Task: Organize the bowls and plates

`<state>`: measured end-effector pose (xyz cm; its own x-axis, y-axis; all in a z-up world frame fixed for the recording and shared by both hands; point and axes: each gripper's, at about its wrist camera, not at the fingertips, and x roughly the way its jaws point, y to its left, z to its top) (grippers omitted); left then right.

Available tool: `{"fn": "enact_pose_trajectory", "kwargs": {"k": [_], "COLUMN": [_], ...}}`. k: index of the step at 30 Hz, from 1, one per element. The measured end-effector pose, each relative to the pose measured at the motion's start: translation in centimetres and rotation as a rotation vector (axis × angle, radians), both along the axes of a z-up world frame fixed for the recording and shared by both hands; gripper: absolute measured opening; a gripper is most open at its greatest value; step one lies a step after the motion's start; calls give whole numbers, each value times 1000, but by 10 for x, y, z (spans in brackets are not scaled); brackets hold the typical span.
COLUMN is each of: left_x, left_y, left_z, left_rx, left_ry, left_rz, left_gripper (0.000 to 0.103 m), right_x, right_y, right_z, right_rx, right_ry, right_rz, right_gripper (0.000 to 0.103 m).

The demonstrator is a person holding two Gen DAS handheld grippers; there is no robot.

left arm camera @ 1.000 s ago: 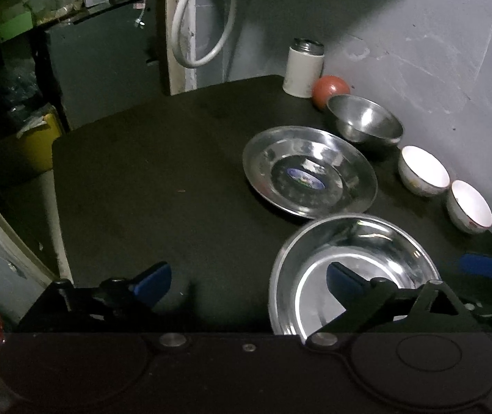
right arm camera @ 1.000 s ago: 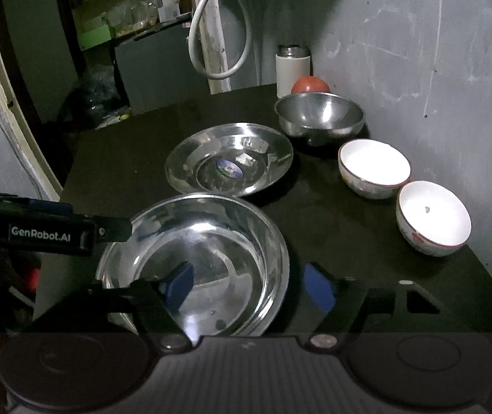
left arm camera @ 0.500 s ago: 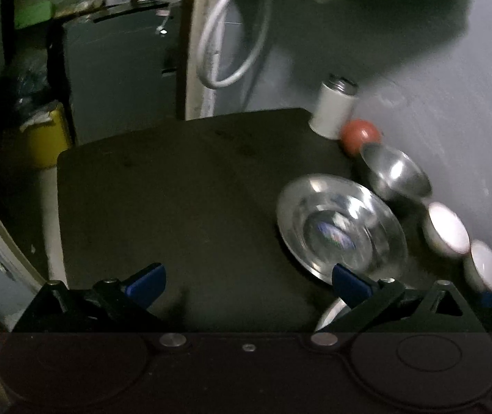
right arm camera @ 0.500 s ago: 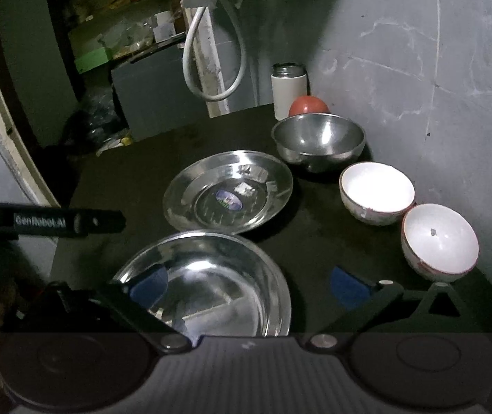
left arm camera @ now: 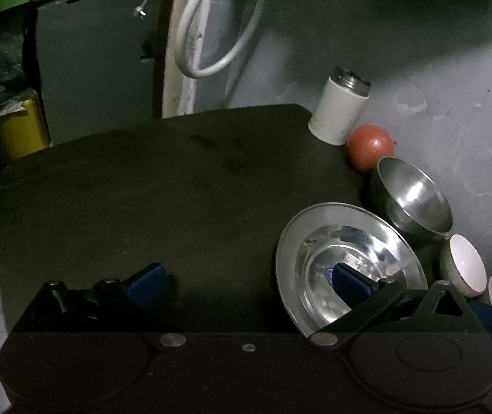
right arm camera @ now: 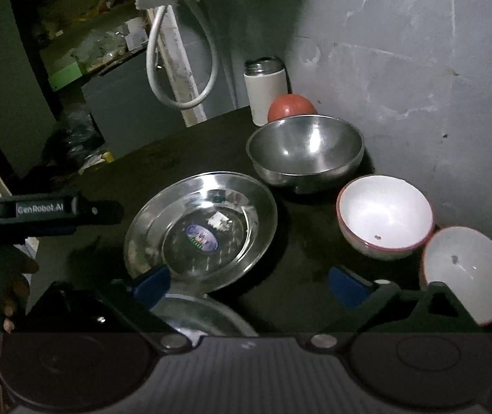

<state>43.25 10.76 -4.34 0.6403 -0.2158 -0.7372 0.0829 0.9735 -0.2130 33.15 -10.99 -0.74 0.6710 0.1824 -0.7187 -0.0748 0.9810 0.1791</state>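
On the black table (left arm camera: 142, 186) lies a steel plate (right arm camera: 201, 231) with a blue sticker; it also shows in the left wrist view (left arm camera: 346, 262). Behind it stands a steel bowl (right arm camera: 304, 151), also in the left wrist view (left arm camera: 415, 200). Two white bowls (right arm camera: 384, 217) (right arm camera: 466, 272) stand to its right. A second steel plate (right arm camera: 204, 314) lies nearest, partly hidden under my right gripper (right arm camera: 249, 283), which is open and empty. My left gripper (left arm camera: 246, 279) is open and empty above the table, left of the plate. It shows at the left of the right wrist view (right arm camera: 49, 210).
A white canister (right arm camera: 266, 86) and a red ball (right arm camera: 291, 108) stand in the back corner against the grey wall (right arm camera: 401, 69). A white hose loop (right arm camera: 180, 65) hangs behind the table. A yellow bin (left arm camera: 21, 127) is beyond the left edge.
Both grippers have pulled back and risen. The near steel plate has slid out of the left view and nearly under the right gripper. The dishes have not moved.
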Motion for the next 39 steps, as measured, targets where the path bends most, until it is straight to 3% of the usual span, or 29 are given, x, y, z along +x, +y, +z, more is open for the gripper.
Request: {"fn": "enact_pose_trajectory", "kwargs": {"k": [6, 11, 17, 19, 23, 26, 33, 39], "left_x": [7, 9, 10, 12, 14, 15, 13, 5], "left_y": [-6, -10, -10, -11, -11, -12, -2, 6], "left_z": [-9, -12, -14, -15, -16, -16, -17, -4], "left_rx": [14, 12, -42, -54, -77, -87, -126, -122], "left_ry": [11, 23, 37, 47, 54, 55, 52, -5], "left_rz": [-17, -23, -35, -40, -46, -56, -18, -6], "left_gripper": [102, 90, 62, 44, 32, 20, 16, 16], "right_x": [19, 26, 31, 32, 34, 35, 39, 41], "right_y": [1, 4, 6, 7, 9, 12, 16, 21], "right_z": [-11, -16, -19, -19, -18, -17, -18, -12], "right_rx": [-5, -10, -8, -12, -29, -40, -57, -54], "right_ry": [25, 42, 50, 50, 45, 40, 34, 10], "right_rz": [-17, -16, -19, -21, -18, -11, 2, 19], "right_gripper": [81, 66, 49, 44, 35, 33, 27, 26]}}
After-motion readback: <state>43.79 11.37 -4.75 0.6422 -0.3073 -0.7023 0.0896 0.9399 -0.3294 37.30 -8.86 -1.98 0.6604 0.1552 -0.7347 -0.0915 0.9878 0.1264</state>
